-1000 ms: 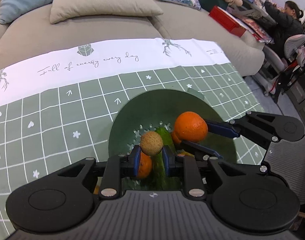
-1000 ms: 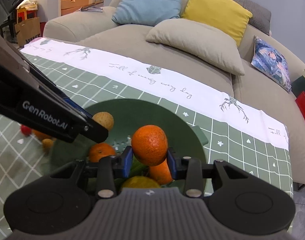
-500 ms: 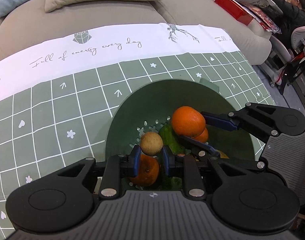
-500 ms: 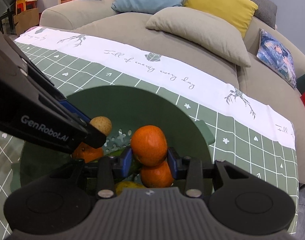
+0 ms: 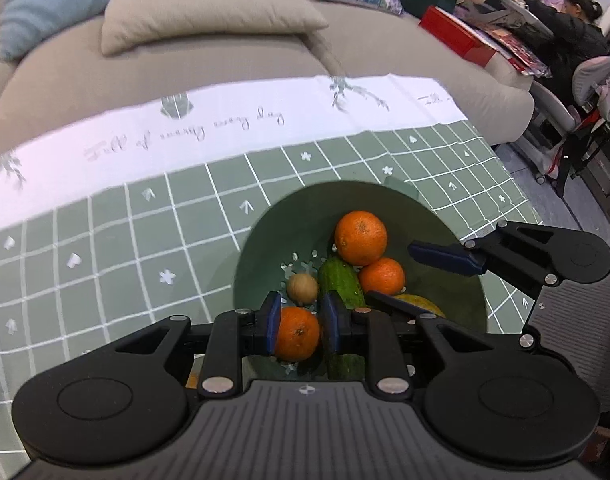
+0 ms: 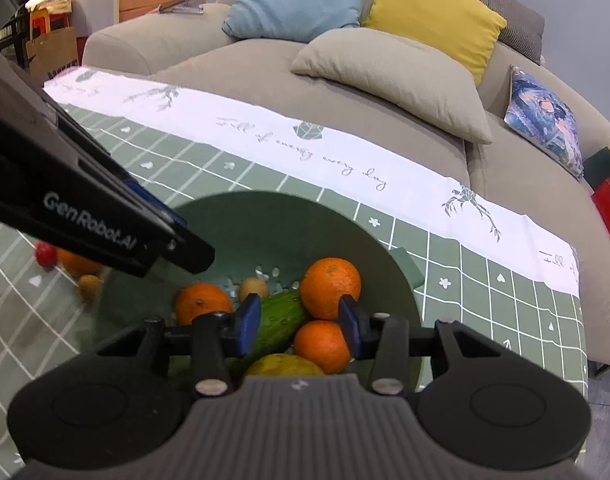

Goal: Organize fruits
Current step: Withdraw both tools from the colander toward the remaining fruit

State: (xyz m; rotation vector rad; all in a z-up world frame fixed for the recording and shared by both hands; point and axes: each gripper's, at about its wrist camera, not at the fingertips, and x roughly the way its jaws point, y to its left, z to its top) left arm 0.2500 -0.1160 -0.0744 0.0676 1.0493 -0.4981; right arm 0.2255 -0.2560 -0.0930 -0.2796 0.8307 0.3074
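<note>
While both grippers hang over the green bowl (image 6: 385, 264), the fruit lies inside: three round oranges, a bumpy green cucumber (image 6: 279, 318) and a small tan ball (image 5: 302, 288). The right gripper (image 6: 301, 324) has just opened wide, holding nothing. The left gripper (image 5: 301, 326) holds nothing too.

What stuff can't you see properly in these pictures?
- Yellow fruit: both views, mostly hidden behind the gripper bodies, so its kind is unclear.
- Cucumber: left wrist view, its near end is covered by the left gripper.
- Fruits outside the green bowl: right wrist view, a red one, an orange one and a small tan one, blurred and partly behind the left gripper.
- Person at a desk: left wrist view, small, far off.
</note>
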